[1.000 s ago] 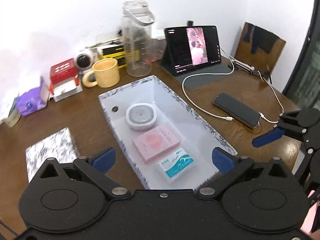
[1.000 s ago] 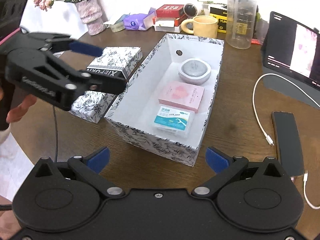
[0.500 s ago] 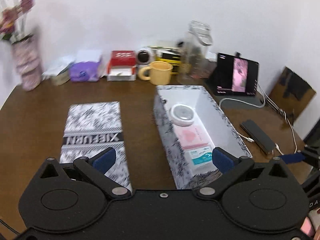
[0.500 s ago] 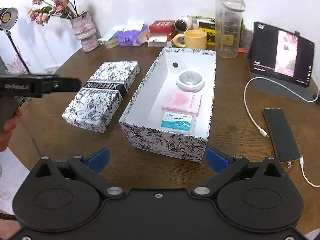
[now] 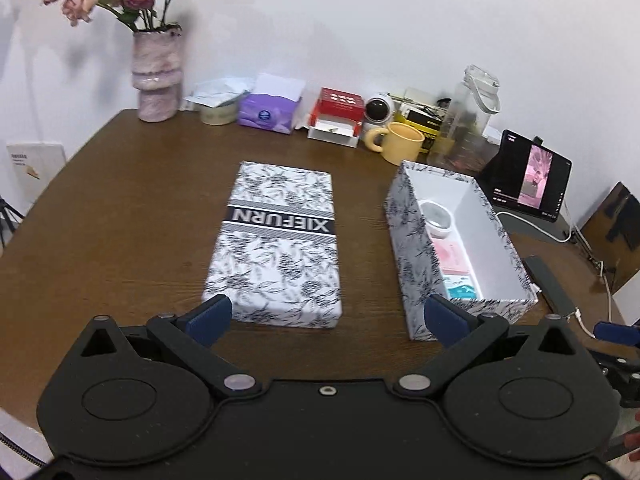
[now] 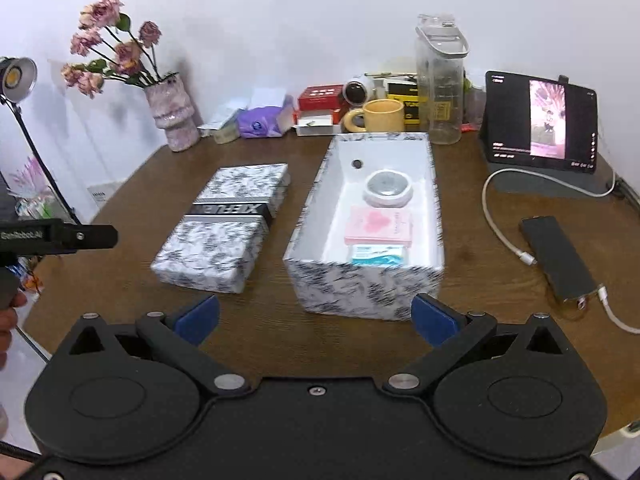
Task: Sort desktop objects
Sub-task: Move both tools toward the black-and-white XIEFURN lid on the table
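Observation:
An open floral-patterned box (image 6: 436, 200) stands on the brown table; it also shows in the left wrist view (image 5: 404, 236). Inside lie a round white case (image 6: 387, 188), a pink packet (image 6: 378, 222) and a teal-and-white floss box (image 6: 377, 255). Its lid (image 5: 278, 244), printed XIEFURN, lies flat to the left of the box; it also shows in the right wrist view (image 6: 224, 228). My left gripper (image 5: 326, 320) is open and empty, near the front edge before the lid. My right gripper (image 6: 314, 318) is open and empty before the box.
Along the back wall stand a flower vase (image 6: 174, 120), purple tissue pack (image 6: 260, 122), red box (image 6: 320, 98), yellow mug (image 6: 380, 116) and clear bottle (image 6: 440, 92). A tablet (image 6: 540, 120) and a black phone (image 6: 558, 262) with white cable (image 6: 490, 216) lie right.
Both grippers have pulled back and up from the box. The left one swung left, so the lid and the vase came into its view. Both stayed open.

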